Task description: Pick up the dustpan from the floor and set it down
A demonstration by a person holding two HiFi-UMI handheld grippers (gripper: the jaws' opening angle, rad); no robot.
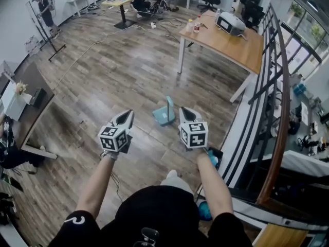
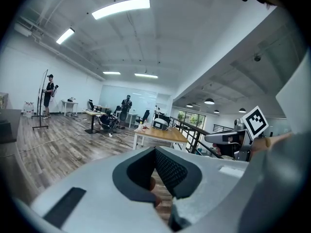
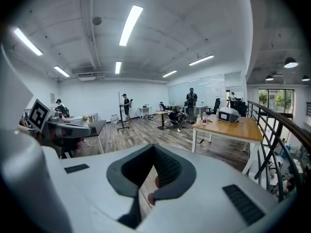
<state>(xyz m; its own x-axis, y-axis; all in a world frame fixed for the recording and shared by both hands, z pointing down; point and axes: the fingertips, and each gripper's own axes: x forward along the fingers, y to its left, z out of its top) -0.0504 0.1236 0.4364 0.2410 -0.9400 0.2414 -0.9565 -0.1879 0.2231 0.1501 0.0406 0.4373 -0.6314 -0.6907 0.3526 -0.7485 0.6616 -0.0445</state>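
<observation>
Ahead of the fingers, between the two sets and nearer the right one, the teal dustpan (image 1: 164, 115) stands on the wooden floor (image 1: 128, 71), touching neither gripper. Left gripper (image 1: 128, 113): fingers clenched together, nothing between them. Right gripper (image 1: 184, 110): fingers clenched together, nothing between them. Well beyond the right fingers stands a wooden counter (image 1: 231, 45) carrying a grey appliance (image 1: 230, 23).

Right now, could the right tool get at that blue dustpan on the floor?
Probably, with a bend down. The dustpan sits on bare floor just ahead of the right tool, with nothing between them. Its jaws are shut, so they must open first.
</observation>
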